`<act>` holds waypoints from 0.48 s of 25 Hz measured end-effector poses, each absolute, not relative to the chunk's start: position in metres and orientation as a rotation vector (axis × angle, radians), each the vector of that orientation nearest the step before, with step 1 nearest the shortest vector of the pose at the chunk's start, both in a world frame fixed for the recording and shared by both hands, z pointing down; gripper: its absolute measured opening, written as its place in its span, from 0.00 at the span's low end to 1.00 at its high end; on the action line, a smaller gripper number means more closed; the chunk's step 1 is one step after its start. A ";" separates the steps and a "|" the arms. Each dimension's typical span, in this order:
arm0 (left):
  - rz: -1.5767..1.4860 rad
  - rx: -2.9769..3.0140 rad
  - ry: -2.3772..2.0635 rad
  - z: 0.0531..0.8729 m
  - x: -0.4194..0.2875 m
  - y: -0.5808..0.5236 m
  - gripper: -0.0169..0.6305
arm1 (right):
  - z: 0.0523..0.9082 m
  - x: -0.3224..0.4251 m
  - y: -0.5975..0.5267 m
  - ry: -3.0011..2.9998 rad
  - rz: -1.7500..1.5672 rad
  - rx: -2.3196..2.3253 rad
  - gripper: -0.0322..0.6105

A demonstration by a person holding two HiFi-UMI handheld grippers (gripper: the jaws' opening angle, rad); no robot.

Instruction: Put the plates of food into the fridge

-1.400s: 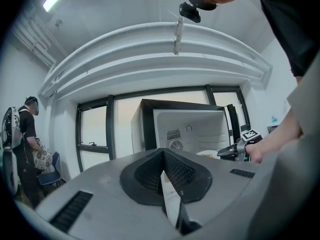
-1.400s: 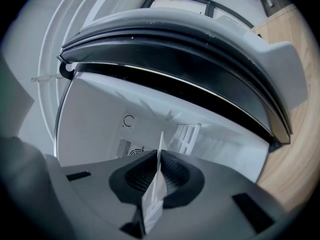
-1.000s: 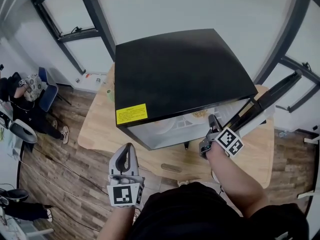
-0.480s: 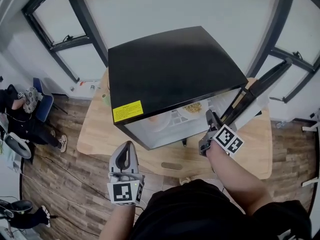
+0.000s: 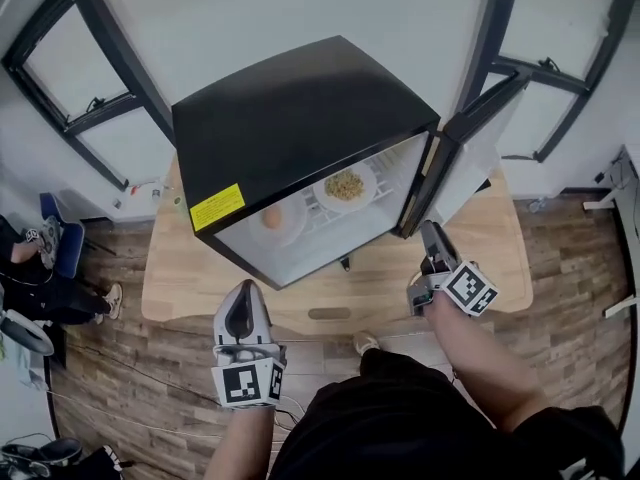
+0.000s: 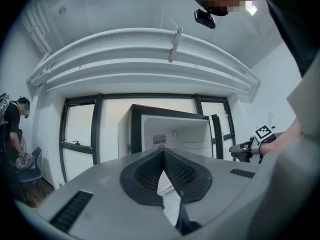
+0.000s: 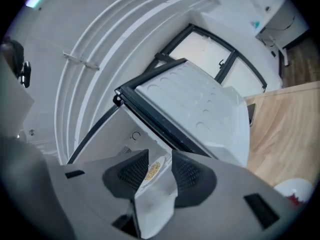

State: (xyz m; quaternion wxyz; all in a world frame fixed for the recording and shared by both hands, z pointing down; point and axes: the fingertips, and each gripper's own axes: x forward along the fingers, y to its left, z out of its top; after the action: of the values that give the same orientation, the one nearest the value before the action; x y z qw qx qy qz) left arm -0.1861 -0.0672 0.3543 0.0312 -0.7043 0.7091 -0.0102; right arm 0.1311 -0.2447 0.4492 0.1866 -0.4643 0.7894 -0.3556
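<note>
black fridge (image 5: pixel 300 118) at frame centre on a wooden table (image 5: pixel 500 273), door (image 5: pixel 470 153) open at upper right. inside, plate of yellow food (image 5: pixel 345 185) sits right of plate with orange food (image 5: pixel 272 218). right gripper (image 5: pixel 428 231) at lower right has just been opening its jaws, now wide and empty; left gripper (image 5: pixel 243 296) at lower left has jaws together, holding nothing.

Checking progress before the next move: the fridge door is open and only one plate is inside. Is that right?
Not quite. The door is open, but the fridge holds two plates, not one: a left plate and a right plate with yellow food, side by side on the shelf. The head view shows both.
</note>
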 end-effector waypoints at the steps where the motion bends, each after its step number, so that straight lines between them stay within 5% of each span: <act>1: -0.033 -2.186 2.173 0.357 -0.181 -0.066 0.03 | 0.452 0.143 -0.237 2.210 -0.998 -1.319 0.28; 12: -0.038 -2.308 2.084 0.394 -0.125 -0.043 0.03 | 0.558 0.270 -0.140 2.034 -1.170 -1.665 0.28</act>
State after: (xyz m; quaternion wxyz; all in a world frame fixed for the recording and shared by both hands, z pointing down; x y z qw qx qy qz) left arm -0.1246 -0.0426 0.3939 0.0161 -0.7420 0.6701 -0.0123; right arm 0.2703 -0.1400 0.5584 0.1318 -0.5737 0.7007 -0.4030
